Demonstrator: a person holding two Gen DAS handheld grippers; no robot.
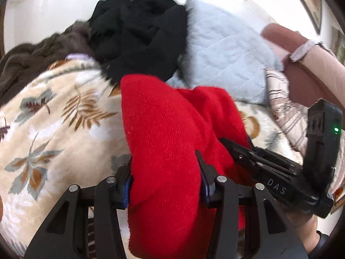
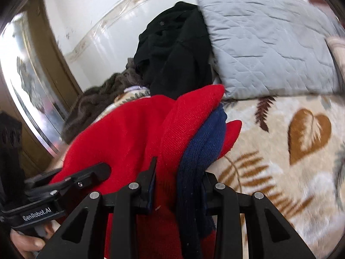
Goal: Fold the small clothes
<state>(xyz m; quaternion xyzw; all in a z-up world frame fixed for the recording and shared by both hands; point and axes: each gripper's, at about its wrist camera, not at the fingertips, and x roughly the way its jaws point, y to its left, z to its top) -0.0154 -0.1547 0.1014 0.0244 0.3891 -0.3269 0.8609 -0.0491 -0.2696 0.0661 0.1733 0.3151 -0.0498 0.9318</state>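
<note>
A red knit garment point(image 1: 163, 133) with a navy blue part point(image 2: 202, 146) is held up over the bed between both grippers. My left gripper point(image 1: 166, 179) is shut on a thick fold of the red knit. My right gripper point(image 2: 179, 185) is shut on the red and navy edge point(image 2: 185, 127). In the left wrist view the right gripper point(image 1: 265, 161) comes in from the right and bites the same garment. In the right wrist view the left gripper point(image 2: 86, 174) shows at lower left on the red cloth.
A cream leaf-print blanket point(image 1: 54, 118) covers the bed point(image 2: 291, 151). A black garment point(image 1: 140, 30), a brown fuzzy throw point(image 1: 38, 56) and a pale blue quilted pillow point(image 1: 224, 51) lie at the back. A white wall and a window frame point(image 2: 43, 82) are behind.
</note>
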